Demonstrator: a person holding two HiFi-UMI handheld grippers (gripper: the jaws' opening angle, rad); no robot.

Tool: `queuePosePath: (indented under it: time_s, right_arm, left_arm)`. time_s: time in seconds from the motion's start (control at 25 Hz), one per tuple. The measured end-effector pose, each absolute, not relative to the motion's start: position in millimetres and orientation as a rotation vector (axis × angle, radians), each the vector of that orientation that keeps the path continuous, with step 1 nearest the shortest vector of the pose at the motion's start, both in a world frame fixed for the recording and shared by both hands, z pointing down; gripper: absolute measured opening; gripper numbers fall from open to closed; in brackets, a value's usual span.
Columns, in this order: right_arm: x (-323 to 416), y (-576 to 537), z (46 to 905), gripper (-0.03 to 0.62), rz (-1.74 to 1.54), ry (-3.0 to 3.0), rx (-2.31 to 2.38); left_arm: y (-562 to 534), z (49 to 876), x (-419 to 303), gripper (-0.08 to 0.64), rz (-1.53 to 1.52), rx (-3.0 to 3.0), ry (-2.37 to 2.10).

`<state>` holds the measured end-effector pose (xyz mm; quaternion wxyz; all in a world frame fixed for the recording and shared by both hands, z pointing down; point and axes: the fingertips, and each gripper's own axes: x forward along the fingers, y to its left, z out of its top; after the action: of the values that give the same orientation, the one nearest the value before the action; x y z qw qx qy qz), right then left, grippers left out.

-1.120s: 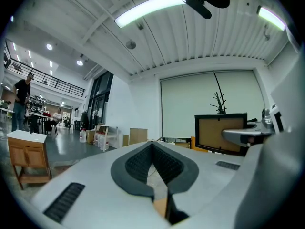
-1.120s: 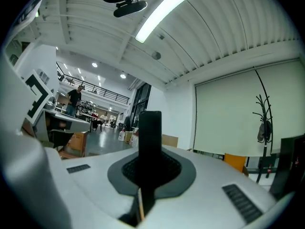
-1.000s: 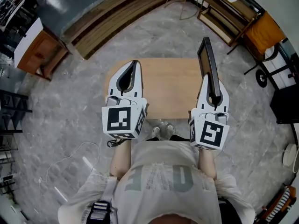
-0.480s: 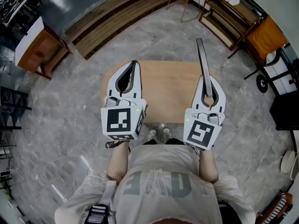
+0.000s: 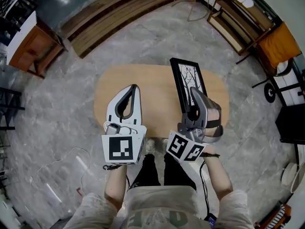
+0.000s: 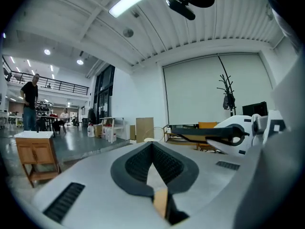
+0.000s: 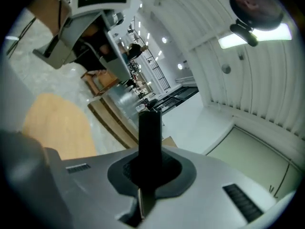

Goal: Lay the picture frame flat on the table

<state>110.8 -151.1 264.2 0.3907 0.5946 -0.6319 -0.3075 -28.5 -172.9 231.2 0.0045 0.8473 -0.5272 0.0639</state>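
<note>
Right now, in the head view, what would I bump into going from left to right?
wooden cabinet → left claw → picture frame → wooden shelf rack

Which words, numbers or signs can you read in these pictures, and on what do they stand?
None can be read.
Shirt: pale letters, cut off, unreadable.
Marker cubes: square patterns, no words.
Frame: tree drawing, no text.
</note>
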Motion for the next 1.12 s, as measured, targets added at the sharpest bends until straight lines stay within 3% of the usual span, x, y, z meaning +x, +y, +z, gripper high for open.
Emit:
queuePosePath:
  time_s: [0.64,1.12]
  right_arm:
    - [70,-164,602,0.017,-0.645,-1.342,1.056]
    - [68,-137,711,0.017,-0.543,-1.249,0.924]
  left_arm:
    - [-164,441,-63,0.009,0.398,2.497,-1.565]
    - [-133,505,-64,0.009,0.485,2.449,-1.454]
